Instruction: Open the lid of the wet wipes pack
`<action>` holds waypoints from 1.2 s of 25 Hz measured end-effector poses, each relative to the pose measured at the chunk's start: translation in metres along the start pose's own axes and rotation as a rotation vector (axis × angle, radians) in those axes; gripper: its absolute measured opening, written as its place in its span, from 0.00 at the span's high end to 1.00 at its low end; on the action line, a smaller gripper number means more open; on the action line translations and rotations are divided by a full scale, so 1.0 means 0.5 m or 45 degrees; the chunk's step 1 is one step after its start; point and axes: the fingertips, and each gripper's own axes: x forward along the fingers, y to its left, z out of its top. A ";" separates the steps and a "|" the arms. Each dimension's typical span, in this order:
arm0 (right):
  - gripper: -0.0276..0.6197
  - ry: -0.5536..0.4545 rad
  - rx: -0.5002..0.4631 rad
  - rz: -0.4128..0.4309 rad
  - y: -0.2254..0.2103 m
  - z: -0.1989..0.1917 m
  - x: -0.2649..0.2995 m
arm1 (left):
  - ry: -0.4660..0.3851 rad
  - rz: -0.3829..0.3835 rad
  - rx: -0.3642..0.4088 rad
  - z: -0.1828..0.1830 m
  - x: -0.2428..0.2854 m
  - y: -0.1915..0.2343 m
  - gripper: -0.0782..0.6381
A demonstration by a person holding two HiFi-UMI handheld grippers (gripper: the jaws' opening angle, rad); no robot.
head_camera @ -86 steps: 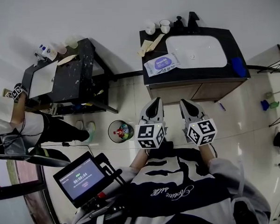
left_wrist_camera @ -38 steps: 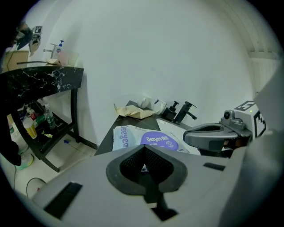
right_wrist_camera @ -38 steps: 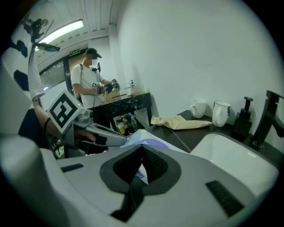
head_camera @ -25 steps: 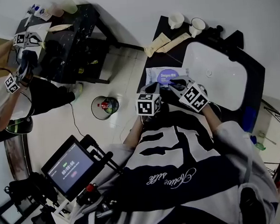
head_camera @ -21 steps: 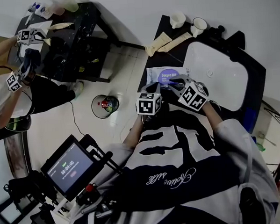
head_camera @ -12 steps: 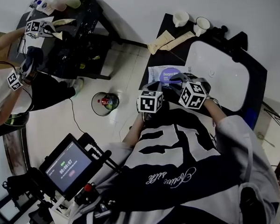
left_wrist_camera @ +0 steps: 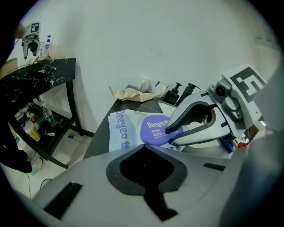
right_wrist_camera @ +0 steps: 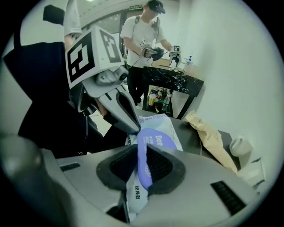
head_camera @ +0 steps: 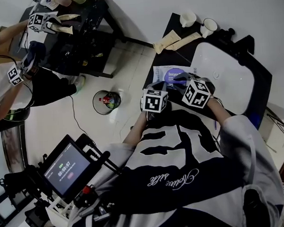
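Observation:
The wet wipes pack (head_camera: 167, 74) lies on the dark counter (head_camera: 152, 73) left of the sink, pale blue with a round purple lid (left_wrist_camera: 155, 128). My right gripper (right_wrist_camera: 144, 153) is shut on the lid's edge, and the lid stands tilted up between its pads. In the left gripper view its fingertips (left_wrist_camera: 171, 131) pinch that lid. My left gripper (left_wrist_camera: 145, 147) is shut, and its tip (right_wrist_camera: 132, 129) rests against the pack's near edge. From above, both marker cubes (head_camera: 154, 100) (head_camera: 196, 92) hover over the pack.
A white sink basin (head_camera: 228, 75) is to the right of the pack. Two cups (head_camera: 188, 19) and beige paper bags (head_camera: 169, 38) stand behind it. A bin (head_camera: 106, 101) sits on the floor. Another person with grippers (head_camera: 42, 21) works at a black table (head_camera: 88, 37).
My right gripper has turned and settled on the purple lid, taking hold of its edge. My left gripper has hardly moved. The other person's grippers rose toward the far table.

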 end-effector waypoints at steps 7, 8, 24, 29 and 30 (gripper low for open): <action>0.86 -0.098 0.155 0.046 -0.016 0.006 -0.005 | -0.002 0.004 0.062 0.003 0.004 -0.001 0.89; 0.86 -0.102 0.159 0.048 -0.017 0.006 -0.005 | -0.003 0.002 0.067 0.002 0.006 -0.001 0.89; 0.86 0.014 -0.313 -0.033 0.001 0.000 0.013 | 0.021 -0.003 0.084 0.000 0.011 -0.001 0.89; 0.86 0.069 -0.497 -0.052 0.008 -0.005 0.020 | 0.010 0.000 0.108 0.002 0.011 -0.003 0.89; 0.86 0.072 -0.483 -0.053 0.008 -0.004 0.021 | 0.014 0.005 0.113 0.000 0.010 -0.002 0.89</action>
